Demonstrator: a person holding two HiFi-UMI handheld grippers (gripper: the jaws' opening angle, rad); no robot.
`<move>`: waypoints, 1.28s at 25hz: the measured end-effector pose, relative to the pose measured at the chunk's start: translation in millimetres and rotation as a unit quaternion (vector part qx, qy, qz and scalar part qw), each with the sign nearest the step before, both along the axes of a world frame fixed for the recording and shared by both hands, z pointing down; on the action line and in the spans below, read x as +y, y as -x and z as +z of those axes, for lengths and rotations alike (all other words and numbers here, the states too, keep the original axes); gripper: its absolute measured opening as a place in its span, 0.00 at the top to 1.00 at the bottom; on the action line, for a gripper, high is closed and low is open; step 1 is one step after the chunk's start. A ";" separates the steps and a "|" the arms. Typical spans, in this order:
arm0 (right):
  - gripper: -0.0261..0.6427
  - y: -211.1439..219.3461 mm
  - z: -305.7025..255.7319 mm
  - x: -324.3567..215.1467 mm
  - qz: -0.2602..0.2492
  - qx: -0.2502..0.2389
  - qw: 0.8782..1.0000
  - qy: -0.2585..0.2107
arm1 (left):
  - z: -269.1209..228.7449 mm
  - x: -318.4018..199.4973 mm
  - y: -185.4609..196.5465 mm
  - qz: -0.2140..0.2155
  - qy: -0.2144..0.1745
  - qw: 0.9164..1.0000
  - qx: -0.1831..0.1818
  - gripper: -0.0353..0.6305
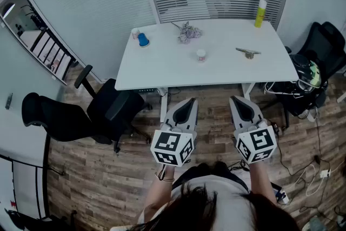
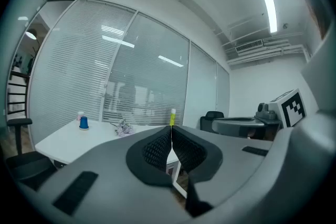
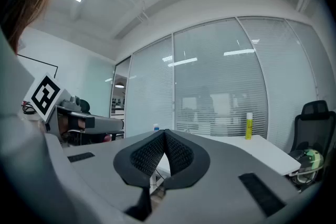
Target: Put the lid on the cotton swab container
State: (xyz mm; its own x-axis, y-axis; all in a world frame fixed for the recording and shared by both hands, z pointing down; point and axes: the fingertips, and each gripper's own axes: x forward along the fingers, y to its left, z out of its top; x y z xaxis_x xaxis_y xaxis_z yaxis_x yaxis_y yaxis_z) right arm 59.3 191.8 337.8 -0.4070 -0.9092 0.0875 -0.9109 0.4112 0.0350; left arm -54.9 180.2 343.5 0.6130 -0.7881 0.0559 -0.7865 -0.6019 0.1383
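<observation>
We held our 2 grippers, left gripper [image 1: 189, 100] and right gripper [image 1: 236, 99], jaws together on nothing, well apart from the likely cotton swab container [image 1: 201, 54] standing ahead on the table [image 1: 162, 65], slightly nearer the left.

On the desk [image 1: 162, 67], the small white round thing [image 1: 200, 54] is too small to name — lid or container, unclear — and the flat object [image 1: 248, 52] likewise.
</observation>
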 end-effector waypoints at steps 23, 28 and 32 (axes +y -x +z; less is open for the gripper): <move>0.92 2.2 9.2 -53.7 0.001 -0.020 1.000 0.020 | 12.4 -50.3 -3.0 0.018 0.011 1.000 0.013 0.91; 0.92 -3.6 13.2 -70.7 -0.009 -0.030 0.999 0.032 | 15.9 -68.1 -12.3 0.021 0.013 1.000 0.010 0.91; 0.92 -7.4 14.2 -86.6 -0.015 -0.037 0.999 0.033 | 18.0 -85.4 -18.2 0.020 0.016 1.000 0.013 0.91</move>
State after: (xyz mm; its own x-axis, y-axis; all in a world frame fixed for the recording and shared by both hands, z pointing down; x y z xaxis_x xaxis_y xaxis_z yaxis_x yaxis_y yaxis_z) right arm 66.8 105.1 352.0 -0.4414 -0.8897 0.1168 -0.8973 0.4374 -0.0596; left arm -36.7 94.8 361.5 0.6463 -0.7604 0.0646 -0.7572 -0.6284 0.1786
